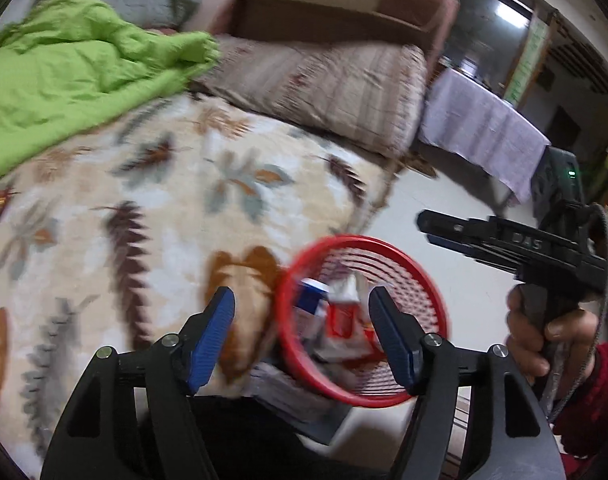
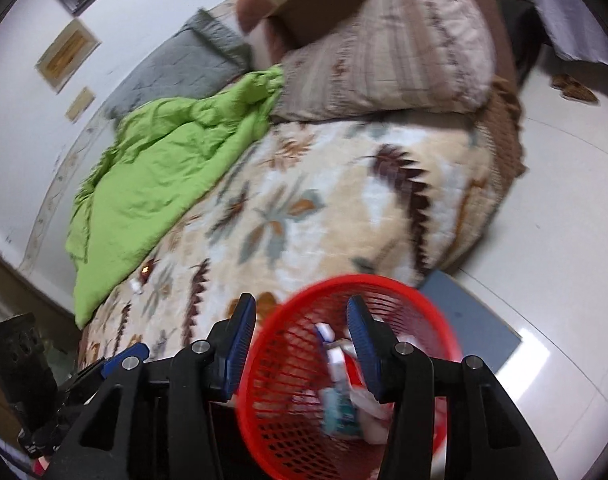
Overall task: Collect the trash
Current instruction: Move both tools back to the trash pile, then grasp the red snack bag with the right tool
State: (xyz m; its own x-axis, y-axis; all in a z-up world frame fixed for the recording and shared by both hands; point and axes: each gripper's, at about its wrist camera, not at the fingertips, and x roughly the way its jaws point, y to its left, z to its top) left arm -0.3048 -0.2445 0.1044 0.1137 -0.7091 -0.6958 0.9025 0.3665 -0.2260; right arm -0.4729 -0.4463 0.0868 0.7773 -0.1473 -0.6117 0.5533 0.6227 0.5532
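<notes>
A red mesh trash basket [image 1: 423, 280] stands on the floor beside the bed and holds several wrappers and cartons [image 1: 335, 316]. It shows in the right wrist view too [image 2: 288, 360], with trash inside [image 2: 339, 400]. My left gripper [image 1: 302, 332] is open and empty, above the basket's near rim. My right gripper [image 2: 302, 344] is open and empty, over the basket. The right gripper also shows from the side in the left wrist view [image 1: 427, 226], and there its fingers look together. A small white scrap [image 2: 136, 287] lies on the bed near the green quilt.
The bed has a leaf-patterned blanket [image 1: 164, 208], a crumpled green quilt [image 1: 72, 72] and striped pillows [image 1: 331, 84]. A blue mat [image 2: 475, 320] lies on the white floor under the basket. A table with a white cloth [image 1: 483, 128] stands farther off.
</notes>
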